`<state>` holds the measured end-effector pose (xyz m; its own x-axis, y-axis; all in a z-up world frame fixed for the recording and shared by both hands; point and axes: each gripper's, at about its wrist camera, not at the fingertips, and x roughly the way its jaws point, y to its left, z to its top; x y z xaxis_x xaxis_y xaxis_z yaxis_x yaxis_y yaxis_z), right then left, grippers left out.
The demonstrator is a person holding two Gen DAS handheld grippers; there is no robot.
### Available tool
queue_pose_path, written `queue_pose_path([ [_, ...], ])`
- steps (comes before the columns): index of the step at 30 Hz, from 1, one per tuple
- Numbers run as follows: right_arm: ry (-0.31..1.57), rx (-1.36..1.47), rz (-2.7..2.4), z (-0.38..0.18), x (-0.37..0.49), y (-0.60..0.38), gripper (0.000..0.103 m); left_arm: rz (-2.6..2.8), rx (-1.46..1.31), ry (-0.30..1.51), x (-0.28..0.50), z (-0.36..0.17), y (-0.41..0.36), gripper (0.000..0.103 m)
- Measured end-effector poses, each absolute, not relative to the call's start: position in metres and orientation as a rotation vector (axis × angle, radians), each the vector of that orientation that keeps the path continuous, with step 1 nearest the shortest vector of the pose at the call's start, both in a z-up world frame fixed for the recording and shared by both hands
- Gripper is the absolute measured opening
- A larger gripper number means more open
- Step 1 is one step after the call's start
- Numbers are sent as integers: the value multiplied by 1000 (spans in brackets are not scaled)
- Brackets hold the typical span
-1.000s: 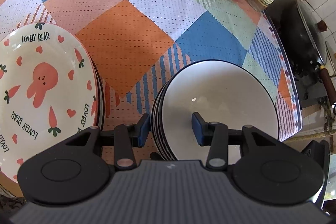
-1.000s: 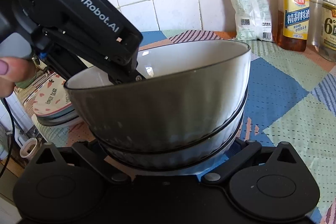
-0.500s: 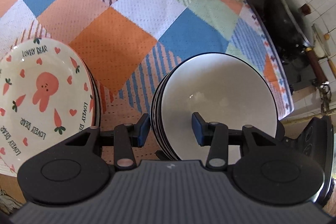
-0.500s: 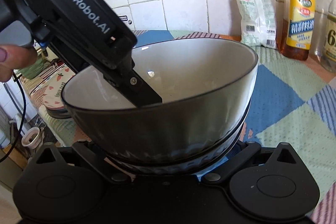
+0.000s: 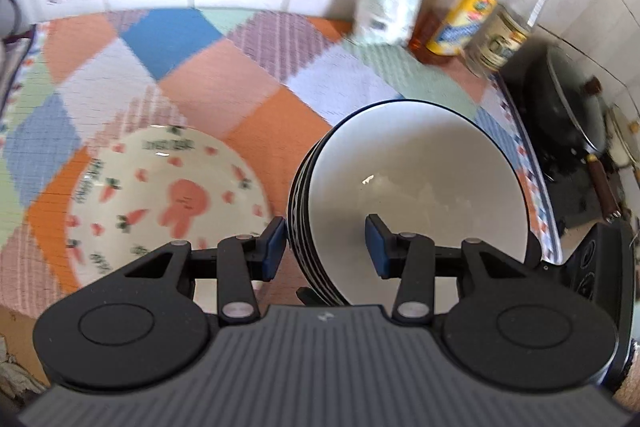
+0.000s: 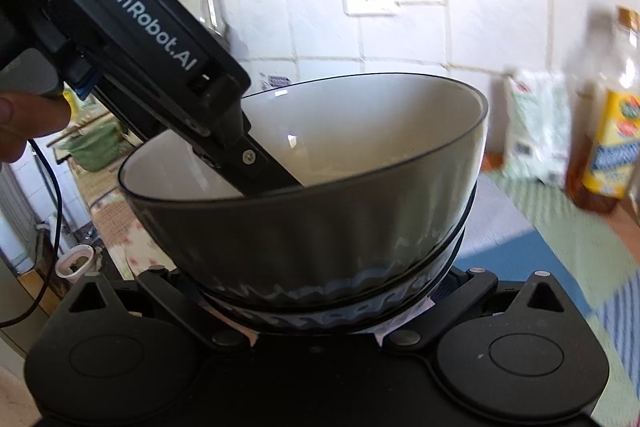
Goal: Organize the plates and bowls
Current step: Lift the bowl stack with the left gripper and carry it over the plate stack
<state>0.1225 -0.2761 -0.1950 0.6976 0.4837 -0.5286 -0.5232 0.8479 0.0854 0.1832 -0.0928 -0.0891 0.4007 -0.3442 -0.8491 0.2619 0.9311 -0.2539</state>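
Left claw (image 5: 326, 247): I have it straddling the near rim of the bowl stack (image 5: 412, 187), one blue pad outside the dark wall, the other inside the white bowl; a gap shows on the inner side, so the jaws are parted and I cannot call it a firm grip
Right claw (image 6: 320, 315): I see its fingers spread wide around the base of the stack, tips hidden under the bowls; whether they press on it I cannot tell
Bowl stack: dark ribbed outsides, white insides, nested; it tilts in the right wrist view, and whether it touches the surface (image 5: 256, 95) I cannot tell; it is towards the right edge
Plates: the carrot-and-rabbit plate (image 5: 168, 195) lies just left of the bowls, near the front edge, blurred
Surface: covered in a patchwork cloth of orange, blue, green and striped squares
Back edge: a white bag (image 5: 388, 7) and bottles (image 5: 464, 19) stand against the tiled wall
Right of the surface: a dark wok (image 5: 568, 115) with a wooden handle
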Motion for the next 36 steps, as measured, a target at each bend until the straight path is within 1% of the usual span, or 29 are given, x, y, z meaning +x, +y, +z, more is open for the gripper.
queue_pose_path([
  [6, 550, -88, 685, -196, 149, -249, 103, -244, -119, 1072, 187, -82, -59, 41],
  [15, 587, -143, 844, -220, 181, -213, 103, -86, -189, 1105, 198, -102, -16, 41],
  [24, 623, -173, 872, -239, 214, -208, 103, -48, -229, 1108, 217, -128, 3, 41],
  [36, 670, -189, 763, -254, 200, -175, 103, -114, -171, 1159, 223, -144, 15, 42],
])
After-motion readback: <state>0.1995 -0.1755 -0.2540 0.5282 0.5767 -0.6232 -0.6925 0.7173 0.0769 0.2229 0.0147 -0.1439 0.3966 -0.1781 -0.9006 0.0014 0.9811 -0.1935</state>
